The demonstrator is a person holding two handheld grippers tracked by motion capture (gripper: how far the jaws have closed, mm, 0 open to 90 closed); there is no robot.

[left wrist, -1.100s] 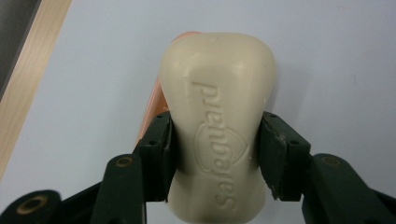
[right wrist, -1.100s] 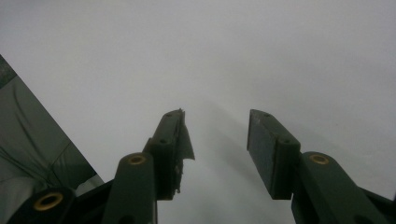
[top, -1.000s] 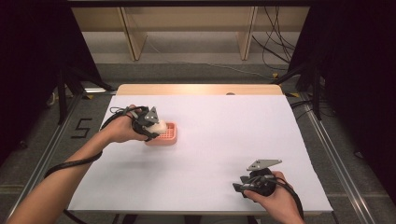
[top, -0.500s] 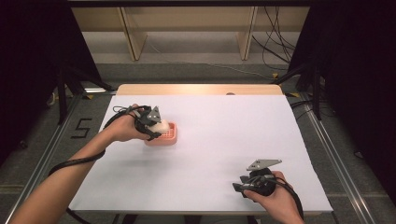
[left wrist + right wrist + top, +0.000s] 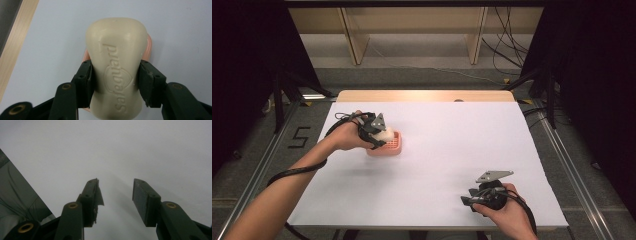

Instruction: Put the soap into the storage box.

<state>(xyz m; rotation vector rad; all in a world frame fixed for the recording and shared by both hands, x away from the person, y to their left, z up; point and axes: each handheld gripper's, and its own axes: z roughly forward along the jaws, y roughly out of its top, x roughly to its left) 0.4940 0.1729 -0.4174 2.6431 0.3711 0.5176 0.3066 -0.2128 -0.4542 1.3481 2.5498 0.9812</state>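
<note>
Left hand-held gripper (image 5: 115, 75), left of centre in the high view: pads clamped across the waist of the cream soap bar (image 5: 116, 62). Bar's long axis runs along the jaws, over the pink soap dish (image 5: 391, 145) on the white surface (image 5: 452, 150). Right hand-held gripper (image 5: 115, 195), lower right: jaws apart, nothing between.

White table (image 5: 442, 150) open beyond dish (image 5: 393, 146)

Both grippers are matte black, the left gripper (image 5: 379, 135) and the right gripper (image 5: 482, 196) each topped by a grey three-cornered plate and trailing a black cable, with brass-ringed pivot holes, small screws on the ribbed fingers (image 5: 143, 200), one pad frayed at its edge, and bare forearms without sleeves.
</note>
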